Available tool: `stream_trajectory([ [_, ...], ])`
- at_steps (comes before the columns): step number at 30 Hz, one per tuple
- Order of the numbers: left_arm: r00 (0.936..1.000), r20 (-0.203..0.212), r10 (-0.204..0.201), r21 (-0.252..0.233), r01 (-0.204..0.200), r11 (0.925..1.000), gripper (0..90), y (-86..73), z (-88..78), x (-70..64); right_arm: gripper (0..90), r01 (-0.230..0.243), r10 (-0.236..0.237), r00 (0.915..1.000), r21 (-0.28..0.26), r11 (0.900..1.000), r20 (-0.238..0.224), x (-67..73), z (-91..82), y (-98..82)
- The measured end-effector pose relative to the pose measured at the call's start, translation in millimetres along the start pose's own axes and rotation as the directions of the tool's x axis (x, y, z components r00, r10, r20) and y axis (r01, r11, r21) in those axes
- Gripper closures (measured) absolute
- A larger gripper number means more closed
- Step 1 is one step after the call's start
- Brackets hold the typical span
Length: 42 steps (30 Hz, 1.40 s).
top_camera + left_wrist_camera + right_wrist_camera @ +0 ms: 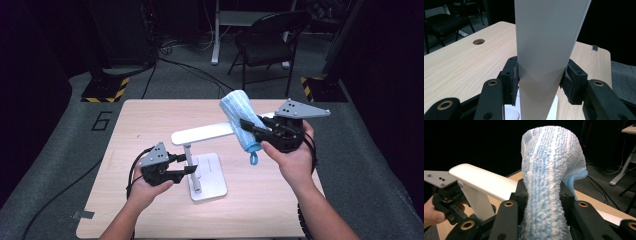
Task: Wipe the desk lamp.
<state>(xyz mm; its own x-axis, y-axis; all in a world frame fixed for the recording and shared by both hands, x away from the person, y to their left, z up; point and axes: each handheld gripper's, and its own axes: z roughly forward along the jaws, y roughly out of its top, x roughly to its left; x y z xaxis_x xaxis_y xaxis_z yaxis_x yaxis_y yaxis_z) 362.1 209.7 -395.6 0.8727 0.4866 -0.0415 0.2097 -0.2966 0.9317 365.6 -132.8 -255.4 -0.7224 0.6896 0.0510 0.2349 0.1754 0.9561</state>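
- Fluffy light-blue striped microfibre cloth (550,177) with a blue hanging loop, clamped between right gripper (250,125) jaws, draped over the white flat-armed desk lamp (200,134) head
- Left gripper (186,164) grips the lamp's upright post
- Pale wooden table (150,115); "6" marked on floor beside it

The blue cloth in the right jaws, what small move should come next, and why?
Probably draw the blue cloth along the lamp head toward its free end. The right gripper pinches the cloth draped over that head, and the left gripper clamps the lamp post, steadying it.
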Motion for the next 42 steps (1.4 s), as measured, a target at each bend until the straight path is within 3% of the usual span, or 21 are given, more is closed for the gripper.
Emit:
stream_trajectory([
  [5,1.0,-0.004,0.005,0.0,-0.005,1.0,52.9,-0.5,-2.2,3.1,68.7,0.008,-0.008,0.9997,0.002,1.0,0.023,-7.2,-5.6,-1.5],
  [12,0.9999,-0.003,-0.01,-0.002,0.01,0.9999,52.9,-1.6,-4.3,5.1,68.7,-0.021,0.021,0.9982,0.005,1.0,0.056,-17.5,-10.5,-3.7],
  [27,0.9999,0.002,-0.016,-0.003,0.016,0.9999,52.8,-2.1,-4.6,7.1,68.7,-0.035,0.034,0.9962,0.012,0.999,0.08,-27.3,-16.4,-4.9],
  [42,0.9997,0.008,-0.022,-0.002,0.022,0.9998,52.6,-2.2,-4.8,8.0,68.7,-0.029,0.029,0.9979,-0.001,1.0,0.057,-44.3,-23.4,-9.1],
])
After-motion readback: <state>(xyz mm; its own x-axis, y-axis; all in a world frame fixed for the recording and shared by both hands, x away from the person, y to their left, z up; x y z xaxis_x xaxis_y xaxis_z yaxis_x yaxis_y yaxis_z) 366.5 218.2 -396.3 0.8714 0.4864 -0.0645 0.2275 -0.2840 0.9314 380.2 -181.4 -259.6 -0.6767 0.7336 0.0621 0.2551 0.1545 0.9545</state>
